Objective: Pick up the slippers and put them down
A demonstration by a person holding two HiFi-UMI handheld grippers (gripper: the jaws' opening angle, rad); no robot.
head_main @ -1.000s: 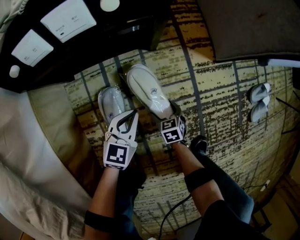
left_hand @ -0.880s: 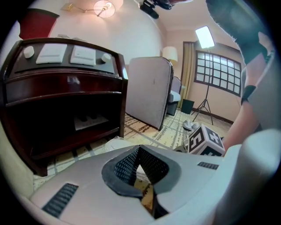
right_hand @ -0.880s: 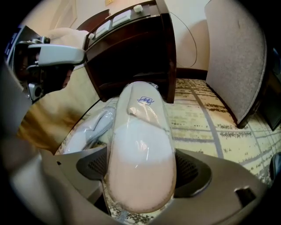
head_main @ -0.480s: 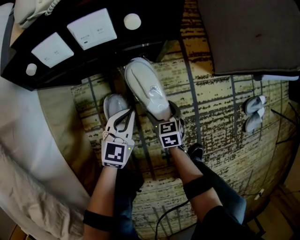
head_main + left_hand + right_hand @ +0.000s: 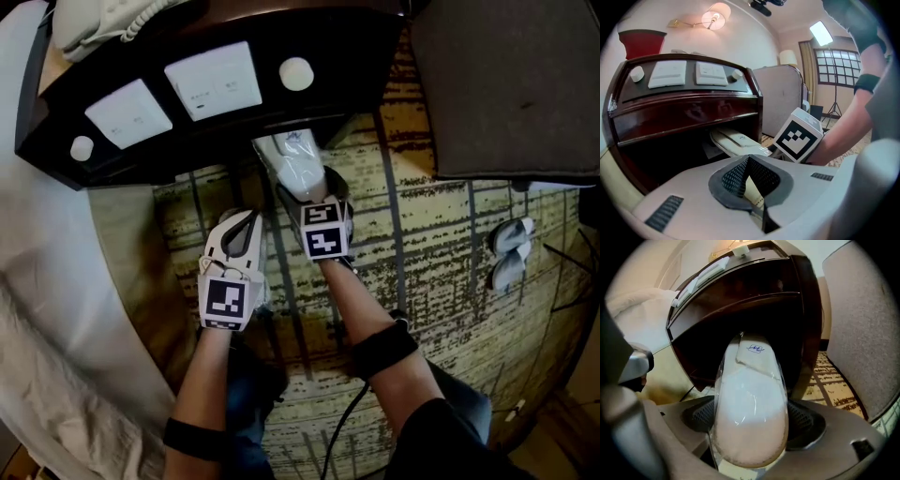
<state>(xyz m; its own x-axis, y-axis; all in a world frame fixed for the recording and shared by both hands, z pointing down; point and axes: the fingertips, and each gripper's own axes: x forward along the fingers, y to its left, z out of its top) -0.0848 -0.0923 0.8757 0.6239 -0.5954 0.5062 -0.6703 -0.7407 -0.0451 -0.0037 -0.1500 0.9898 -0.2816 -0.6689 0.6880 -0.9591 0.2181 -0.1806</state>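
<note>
Right gripper: jaws clamped on the heel end of a white slipper that is sealed in clear film. The sole is pinched from both sides, so the slipper juts straight ahead of the jaws like a blade. This hold lets the toe lead. The toe, with its small printed logo, points into the dark open recess under the nightstand and is about level with the recess's front edge. The gripper tilts downward, probably so that the slipper can go in low and be laid flat. The slipper hangs above the carpet, in the air and resting on nothing.

Left gripper: jaws together, just to the left of the right gripper and short of the nightstand's front edge. A pale strip shows in the gap behind the closed tips. No view shows whether this is the edge of the second slipper pinched there or only the floor seen through the gap. The gripper's place beside its partner suits carrying the pair in side by side, but that is a judgement.

Surroundings: the nightstand's top carries two white switch panels. White bedding lies to the left. A further pair of slippers rests well apart, near the carpet's right edge, with neither gripper near it. The putting-down is judged not yet done.
</note>
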